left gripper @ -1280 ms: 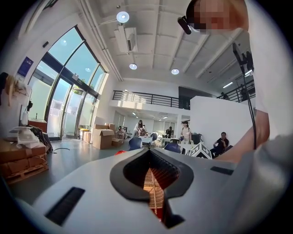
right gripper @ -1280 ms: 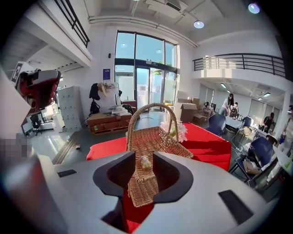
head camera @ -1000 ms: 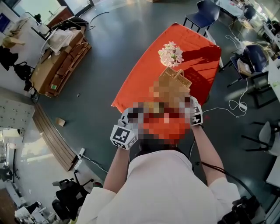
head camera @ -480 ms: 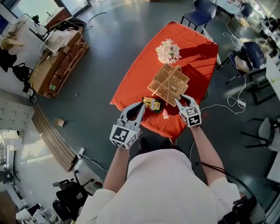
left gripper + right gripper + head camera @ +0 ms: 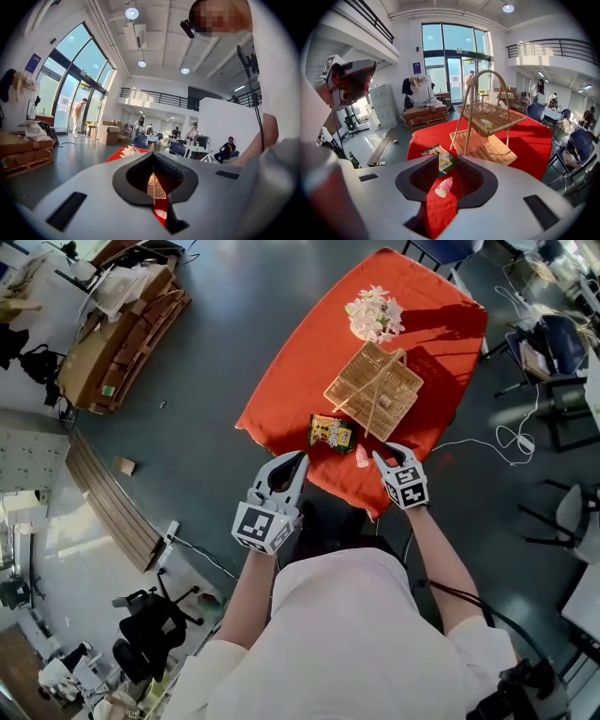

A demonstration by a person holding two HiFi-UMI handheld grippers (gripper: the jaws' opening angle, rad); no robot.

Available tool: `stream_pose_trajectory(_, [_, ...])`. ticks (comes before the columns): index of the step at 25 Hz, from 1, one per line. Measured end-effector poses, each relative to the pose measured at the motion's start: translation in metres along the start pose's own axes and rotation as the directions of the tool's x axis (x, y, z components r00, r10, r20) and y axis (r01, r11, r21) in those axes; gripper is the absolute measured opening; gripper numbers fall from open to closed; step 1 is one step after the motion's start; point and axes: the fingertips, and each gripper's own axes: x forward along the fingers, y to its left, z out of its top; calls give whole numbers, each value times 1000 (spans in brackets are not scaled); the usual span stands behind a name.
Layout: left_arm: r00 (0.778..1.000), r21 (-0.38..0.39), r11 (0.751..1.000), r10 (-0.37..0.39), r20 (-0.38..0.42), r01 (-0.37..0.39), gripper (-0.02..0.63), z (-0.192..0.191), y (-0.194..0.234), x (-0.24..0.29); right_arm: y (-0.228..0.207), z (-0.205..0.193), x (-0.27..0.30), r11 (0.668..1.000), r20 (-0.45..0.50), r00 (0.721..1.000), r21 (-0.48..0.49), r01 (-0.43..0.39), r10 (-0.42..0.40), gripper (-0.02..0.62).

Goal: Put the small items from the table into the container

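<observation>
It was a large open office hall: tall glass front (image 5: 454,47), mezzanine railing (image 5: 154,97), blue office chairs (image 5: 553,341), stacked cardboard (image 5: 122,343).

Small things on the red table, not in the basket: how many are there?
2. A yellow-green snack packet lies beside the wicker basket; a small pink piece lies close by it, nearer the table's edge. More may hide behind the basket.

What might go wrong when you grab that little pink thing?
The pink thing is small and lies loose near the front edge of the table. If the open right gripper nudges it, it might slide off onto the floor. The packet lies just behind it, so the jaws might bump that too. Later, the tall handle of the basket could catch the gripper.
</observation>
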Motion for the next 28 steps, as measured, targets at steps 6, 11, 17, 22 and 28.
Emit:
stream_pose_trajectory(6, [996,-20,997,68,-49,-69,8,-32,23,-21,9,-48,44,999,-98,995,35,-27,31,123])
stream_pose_trajectory(11, [991,-39,993,110,-74,-113,8,-50,38,-31,13,-76,79,997,-173,983,64,-42,53,123])
stream_pose_trajectory(17, [982,-69,985,148,-118,-157,8,-75,44,-44,10,-119,113,984,-281,958,177,-3,54,168])
stream_pose_trajectory(22, [972,-86,976,185,-145,-198,8,-91,56,-64,18,-141,133,984,-347,937,175,21,42,172])
stream_pose_trajectory(28, [966,-96,970,208,-153,-224,8,-102,66,-71,21,-150,144,989,-367,929,148,25,32,172])
